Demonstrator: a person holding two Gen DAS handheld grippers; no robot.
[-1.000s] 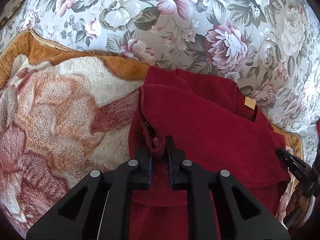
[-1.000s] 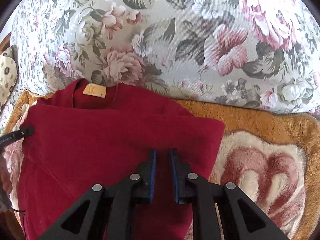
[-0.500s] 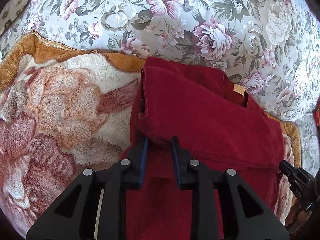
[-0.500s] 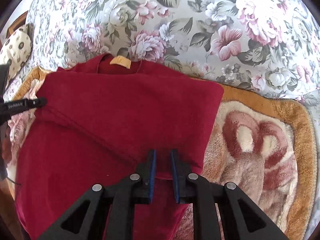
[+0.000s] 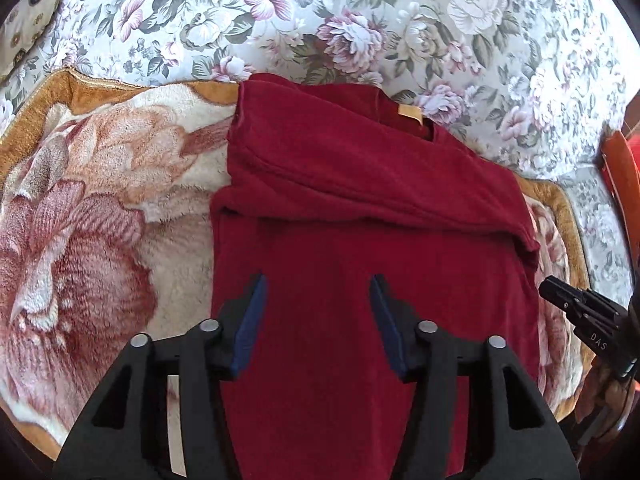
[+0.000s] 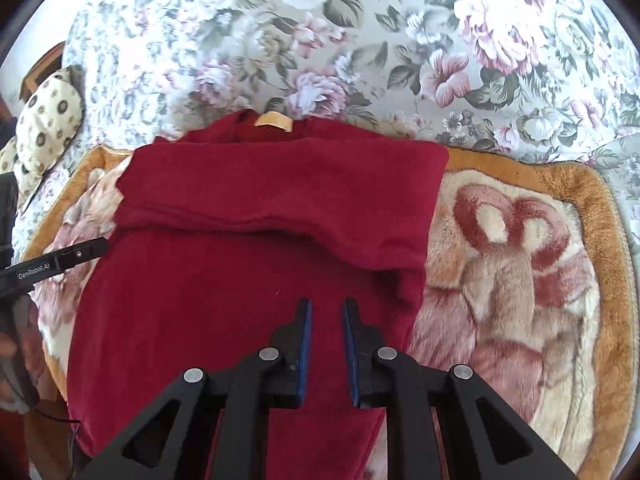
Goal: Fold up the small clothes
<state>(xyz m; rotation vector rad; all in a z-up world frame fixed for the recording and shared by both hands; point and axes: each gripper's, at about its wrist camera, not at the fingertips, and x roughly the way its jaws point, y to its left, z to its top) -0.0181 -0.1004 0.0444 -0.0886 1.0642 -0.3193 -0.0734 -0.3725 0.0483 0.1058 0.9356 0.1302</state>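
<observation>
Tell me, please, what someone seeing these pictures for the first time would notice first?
The eye lands first on the dark red garment, lying partly folded in the middle with a folded band across its upper part and a tan neck label at its far edge. Beneath it spreads a plush blanket with big pink flowers and a golden border, on a floral sheet. In the foreground, the left gripper is wide open and the right gripper narrowly open, both empty.
</observation>
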